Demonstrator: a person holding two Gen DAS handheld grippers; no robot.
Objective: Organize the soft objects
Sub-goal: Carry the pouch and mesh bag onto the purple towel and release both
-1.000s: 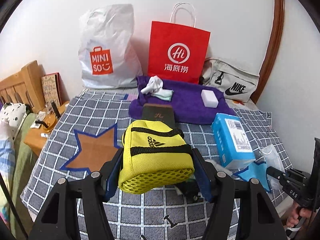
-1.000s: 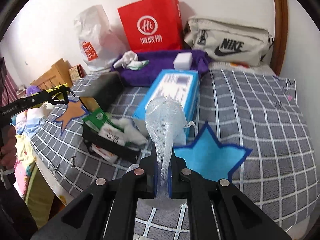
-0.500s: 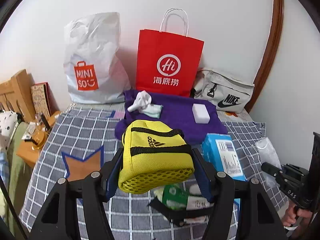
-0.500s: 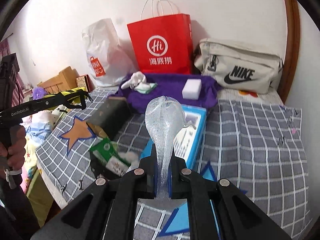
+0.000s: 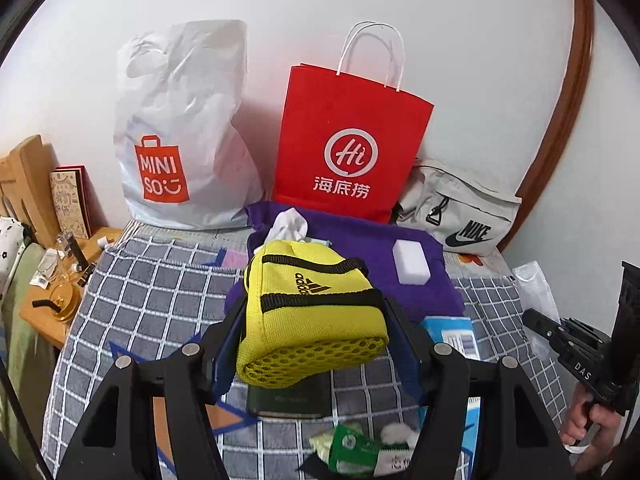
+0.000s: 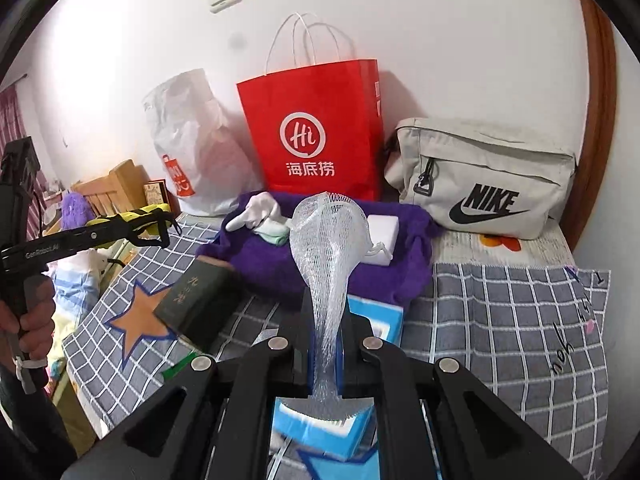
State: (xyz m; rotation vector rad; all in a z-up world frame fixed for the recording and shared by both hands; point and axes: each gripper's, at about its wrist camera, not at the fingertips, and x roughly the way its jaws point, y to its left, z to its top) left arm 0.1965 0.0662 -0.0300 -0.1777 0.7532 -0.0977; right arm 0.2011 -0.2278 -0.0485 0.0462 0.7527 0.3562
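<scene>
My left gripper (image 5: 316, 340) is shut on a yellow mesh Adidas pouch (image 5: 312, 312), held above the checked bedspread (image 5: 160, 280). My right gripper (image 6: 324, 344) is shut on a white net bag (image 6: 326, 240) that stands up from its jaws. Ahead lies a purple towel (image 6: 272, 256) carrying a white sock bundle (image 6: 256, 210) and a white sponge block (image 5: 411, 261). In the left wrist view the right gripper (image 5: 536, 320) shows at the right edge, with the net bag (image 5: 534, 284) above it. In the right wrist view the left gripper (image 6: 160, 220) is at the left.
A red paper bag (image 5: 352, 148), a white Miniso plastic bag (image 5: 180, 132) and a grey Nike bag (image 6: 484, 184) stand against the wall. A dark green box (image 6: 196, 296), a blue tissue box (image 6: 372, 320) and a green packet (image 5: 352, 448) lie on the bedspread. A wooden bedside table (image 5: 60, 296) sits left.
Both grippers rose and drew back from the bedspread, each keeping its hold. The wall bags now sit lower and larger in both views.
</scene>
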